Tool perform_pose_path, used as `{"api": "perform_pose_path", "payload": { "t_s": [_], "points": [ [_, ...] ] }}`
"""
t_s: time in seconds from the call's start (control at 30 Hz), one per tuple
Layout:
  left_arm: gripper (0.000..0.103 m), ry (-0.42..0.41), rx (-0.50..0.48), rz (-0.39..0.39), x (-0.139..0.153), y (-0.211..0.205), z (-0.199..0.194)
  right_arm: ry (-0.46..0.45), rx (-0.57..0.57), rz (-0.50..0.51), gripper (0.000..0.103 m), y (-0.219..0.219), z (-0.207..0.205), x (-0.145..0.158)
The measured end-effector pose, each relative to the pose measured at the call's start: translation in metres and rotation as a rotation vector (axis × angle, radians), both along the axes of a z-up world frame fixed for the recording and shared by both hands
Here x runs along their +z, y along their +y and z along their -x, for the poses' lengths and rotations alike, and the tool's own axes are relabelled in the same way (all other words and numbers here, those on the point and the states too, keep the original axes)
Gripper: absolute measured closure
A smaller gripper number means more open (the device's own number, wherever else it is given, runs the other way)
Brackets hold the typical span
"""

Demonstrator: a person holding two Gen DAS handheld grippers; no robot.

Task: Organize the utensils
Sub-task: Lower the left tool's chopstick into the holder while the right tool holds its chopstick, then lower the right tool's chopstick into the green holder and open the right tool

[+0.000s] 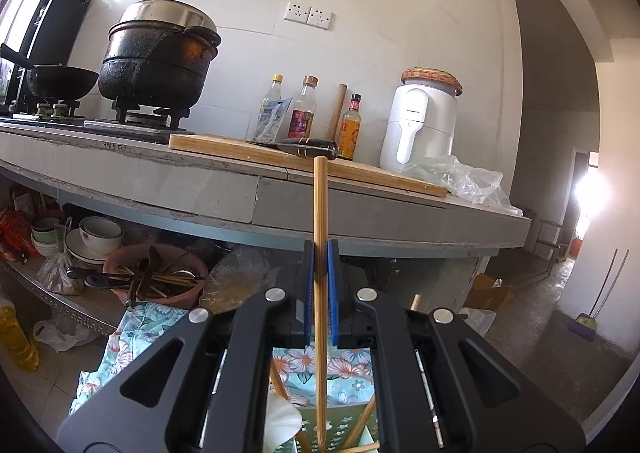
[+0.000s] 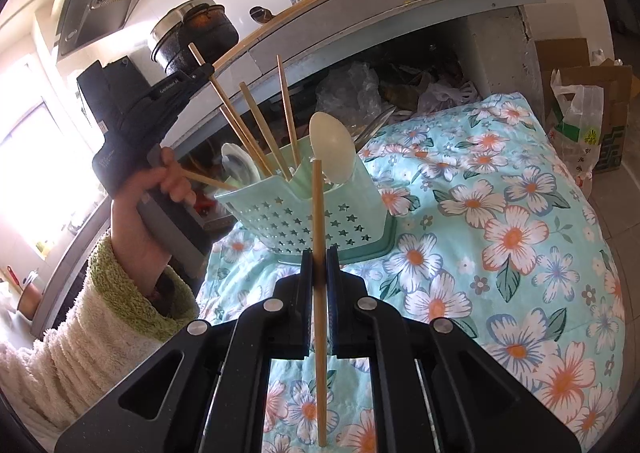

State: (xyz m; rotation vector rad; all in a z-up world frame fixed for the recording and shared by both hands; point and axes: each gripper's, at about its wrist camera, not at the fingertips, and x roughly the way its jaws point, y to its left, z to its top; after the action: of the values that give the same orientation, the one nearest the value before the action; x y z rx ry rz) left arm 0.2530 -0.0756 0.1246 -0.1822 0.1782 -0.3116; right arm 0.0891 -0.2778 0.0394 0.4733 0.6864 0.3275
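— So, what is each gripper holding?
— Left gripper [image 1: 320,273] pinches a chopstick [image 1: 319,213] above the green caddy [image 2: 304,217]; right gripper [image 2: 319,273] clamps another chopstick [image 2: 318,221] just near of it, on the floral cloth [image 2: 500,213]

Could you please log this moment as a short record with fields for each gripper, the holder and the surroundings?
left gripper: shut on a chopstick, held over the holder
right gripper: shut on a second chopstick, short of the holder
holder: mint green, star cutouts, on the floral cloth
holder contents: several chopsticks and a white spoon
counter: cutting board, sauce bottles, blackened pot
under counter: pink basin of more utensils
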Motion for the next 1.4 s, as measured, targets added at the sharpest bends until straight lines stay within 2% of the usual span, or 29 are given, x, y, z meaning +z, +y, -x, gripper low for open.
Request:
{"api": "perform_pose_path", "payload": {
  "t_s": [0.07, 0.13, 0.43, 0.63, 0.8, 0.93, 1.07, 1.23, 1.4],
  "points": [
    [0.095, -0.012, 0.0, -0.003, -0.002, 0.001, 0.009, 0.0, 0.001, 0.001, 0.096, 0.0, 0.0, 0.0],
    [0.074, -0.02, 0.008, -0.01, -0.003, 0.004, 0.018, -0.001, 0.003, 0.004, 0.096, 0.002, 0.001, 0.001],
    [0.05, -0.032, 0.002, 0.047, 0.006, 0.032, 0.075, -0.034, 0.018, 0.027, 0.096, 0.008, 0.007, 0.018],
    [0.031, 0.08, -0.003, -0.008, -0.005, 0.054, 0.108, -0.163, 0.035, 0.057, 0.096, 0.014, 0.0, 0.069],
    [0.019, 0.173, 0.004, -0.055, -0.029, 0.074, 0.138, -0.333, 0.042, 0.084, 0.096, 0.023, -0.008, 0.129],
    [0.014, 0.233, 0.025, -0.109, -0.052, 0.086, 0.16, -0.454, 0.019, 0.092, 0.096, 0.033, -0.023, 0.171],
    [0.013, 0.286, 0.062, -0.133, -0.071, 0.099, 0.175, -0.508, -0.022, 0.102, 0.096, 0.049, -0.054, 0.188],
    [0.011, 0.343, 0.088, -0.125, -0.083, 0.109, 0.187, -0.509, -0.092, 0.163, 0.096, 0.073, -0.097, 0.176],
    [0.01, 0.362, 0.096, -0.128, -0.091, 0.11, 0.194, -0.491, -0.132, 0.263, 0.096, 0.097, -0.129, 0.14]
  ]
}}
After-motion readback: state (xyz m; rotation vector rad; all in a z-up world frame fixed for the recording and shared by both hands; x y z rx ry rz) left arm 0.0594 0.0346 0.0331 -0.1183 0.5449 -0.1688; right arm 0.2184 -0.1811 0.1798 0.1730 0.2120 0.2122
